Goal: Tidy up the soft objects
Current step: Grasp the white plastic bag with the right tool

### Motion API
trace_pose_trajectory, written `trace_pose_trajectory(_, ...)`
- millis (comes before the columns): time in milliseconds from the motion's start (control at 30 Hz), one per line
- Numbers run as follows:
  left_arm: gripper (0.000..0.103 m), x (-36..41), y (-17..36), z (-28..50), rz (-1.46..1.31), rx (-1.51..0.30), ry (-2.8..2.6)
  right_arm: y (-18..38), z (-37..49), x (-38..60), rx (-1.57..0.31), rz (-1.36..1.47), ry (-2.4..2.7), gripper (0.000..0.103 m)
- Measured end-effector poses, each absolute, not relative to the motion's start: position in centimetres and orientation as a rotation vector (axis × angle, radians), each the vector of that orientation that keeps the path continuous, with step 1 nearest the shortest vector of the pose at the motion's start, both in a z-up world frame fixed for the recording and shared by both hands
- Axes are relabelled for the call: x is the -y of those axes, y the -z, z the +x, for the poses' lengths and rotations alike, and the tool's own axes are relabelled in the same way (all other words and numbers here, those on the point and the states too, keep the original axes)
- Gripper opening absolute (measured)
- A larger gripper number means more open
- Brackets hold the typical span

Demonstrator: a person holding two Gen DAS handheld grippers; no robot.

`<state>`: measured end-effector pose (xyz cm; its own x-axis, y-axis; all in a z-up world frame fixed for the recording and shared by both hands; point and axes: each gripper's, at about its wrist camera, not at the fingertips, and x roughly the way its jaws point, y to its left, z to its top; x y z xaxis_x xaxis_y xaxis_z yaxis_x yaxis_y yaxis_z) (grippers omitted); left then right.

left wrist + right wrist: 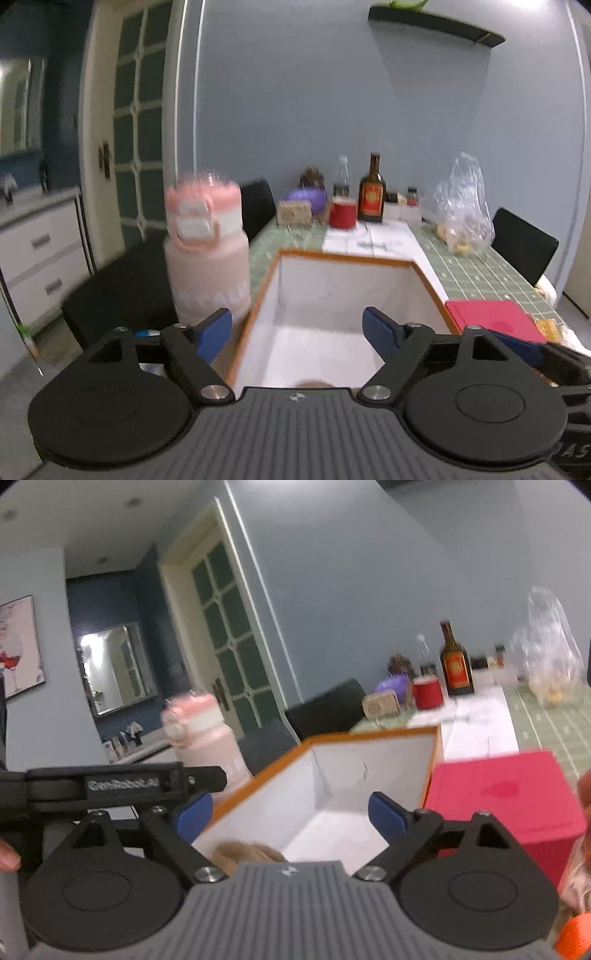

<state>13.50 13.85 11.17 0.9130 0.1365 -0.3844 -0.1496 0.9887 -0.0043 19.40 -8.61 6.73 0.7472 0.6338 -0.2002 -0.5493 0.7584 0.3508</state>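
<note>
A white box with an orange rim [343, 257] [373, 734] stands on the table in front of both grippers. My left gripper [297, 334] hangs open over the box's near end, nothing between its blue pads. My right gripper [291, 821] is open too, also over the box. A tan soft object [245, 854] lies inside the box just under the right gripper's left side; only a small sliver of it [314, 384] shows in the left wrist view. The left gripper's black body [110, 784] crosses the right wrist view at the left.
A pink water jug [207, 251] [205, 734] stands left of the box. A red box [493, 317] [506, 805] sits to its right. At the table's far end are a red cup [341, 216], a brown bottle [371, 192], a clear bag [461, 210]. Black chairs flank the table.
</note>
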Motion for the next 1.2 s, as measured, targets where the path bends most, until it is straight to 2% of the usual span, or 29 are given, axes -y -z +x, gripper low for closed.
trace_pose_trajectory(67,0.099,-13.2,-11.7,12.6,0.001,-0.358,-0.135,-7.3,18.5,9.2,-0.297,0.282,-0.628,0.097)
trace_pose_trajectory(533,0.100,-10.0,-13.5,10.1,-0.015,-0.281,0.010,-9.2,11.5,13.2,-0.223,0.124,-0.249,0.100)
trace_pose_trajectory(900,0.100,-5.7,-12.3,6.0,0.015,-0.262,0.252,-5.7,7.5,19.5,-0.262,0.038,0.155,0.100)
trace_pose_trajectory(1200,0.100,0.1,-8.2,1.4,-0.017,-0.204,0.309,-3.0,7.2,25.0,-0.347,0.066,0.275,0.100)
